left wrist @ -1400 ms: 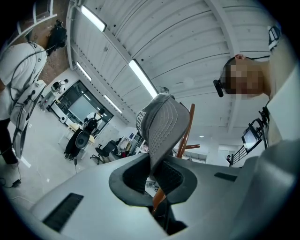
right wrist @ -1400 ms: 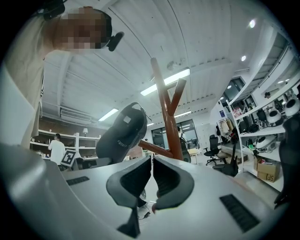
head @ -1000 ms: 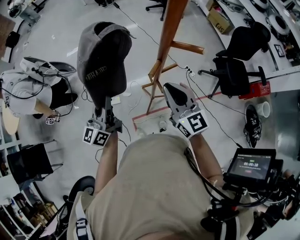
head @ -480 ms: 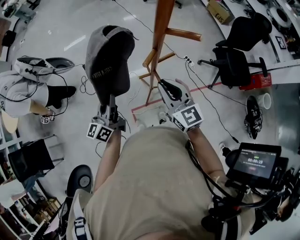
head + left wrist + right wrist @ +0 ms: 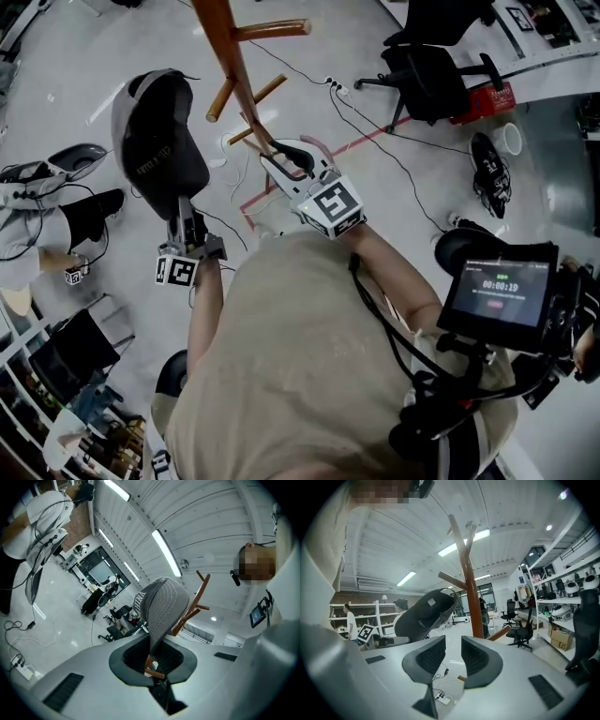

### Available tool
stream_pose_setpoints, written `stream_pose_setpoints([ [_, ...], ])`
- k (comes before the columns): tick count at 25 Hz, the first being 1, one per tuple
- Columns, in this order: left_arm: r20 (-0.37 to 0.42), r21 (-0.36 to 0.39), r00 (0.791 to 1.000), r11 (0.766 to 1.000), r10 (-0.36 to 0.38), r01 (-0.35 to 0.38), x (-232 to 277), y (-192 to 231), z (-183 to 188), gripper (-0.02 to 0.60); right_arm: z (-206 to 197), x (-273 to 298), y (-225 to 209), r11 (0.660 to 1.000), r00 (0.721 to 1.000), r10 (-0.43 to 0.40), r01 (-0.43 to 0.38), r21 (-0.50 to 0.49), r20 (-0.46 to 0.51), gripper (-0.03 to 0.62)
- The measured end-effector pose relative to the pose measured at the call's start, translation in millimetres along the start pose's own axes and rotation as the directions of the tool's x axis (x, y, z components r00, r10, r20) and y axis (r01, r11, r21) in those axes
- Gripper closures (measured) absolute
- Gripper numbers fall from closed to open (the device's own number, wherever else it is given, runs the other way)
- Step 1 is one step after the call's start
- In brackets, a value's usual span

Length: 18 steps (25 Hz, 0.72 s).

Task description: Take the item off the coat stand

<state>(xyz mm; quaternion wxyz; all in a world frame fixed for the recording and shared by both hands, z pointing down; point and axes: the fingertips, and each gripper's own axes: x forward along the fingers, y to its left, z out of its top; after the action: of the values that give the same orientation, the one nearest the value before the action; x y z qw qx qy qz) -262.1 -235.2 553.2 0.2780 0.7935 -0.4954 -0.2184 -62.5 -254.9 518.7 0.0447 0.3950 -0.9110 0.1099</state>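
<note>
Grips the grey cap (image 5: 159, 141) by its brim in the left gripper (image 5: 181, 208), jaws closed on the fabric, at 10 o'clock in the head view. Holds it just left of the wooden coat stand (image 5: 228, 52), apart from the pegs. Points the right gripper (image 5: 286, 156) toward the stand's trunk at 12 o'clock, jaws just opened, nothing between them.

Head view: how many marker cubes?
3. One on the left gripper, one on the right gripper, and a small third cube at far left beside another person. More may be hidden behind the wearer's torso.
</note>
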Motion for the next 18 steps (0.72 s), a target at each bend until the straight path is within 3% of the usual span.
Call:
stream_pose_setpoints([
  [7,-0.034,-0.05,0.999,0.998,0.03,-0.032,-2,11,-12,0.548,7,-1,8,1.0,1.0,0.008,-0.009,0.026,0.029,0.507],
  [18,-0.007,-0.075,0.999,0.996,0.049,-0.05,-8,11,-13,0.548,9,0,15,0.998,0.998,0.056,-0.057,0.027,0.02,0.508],
])
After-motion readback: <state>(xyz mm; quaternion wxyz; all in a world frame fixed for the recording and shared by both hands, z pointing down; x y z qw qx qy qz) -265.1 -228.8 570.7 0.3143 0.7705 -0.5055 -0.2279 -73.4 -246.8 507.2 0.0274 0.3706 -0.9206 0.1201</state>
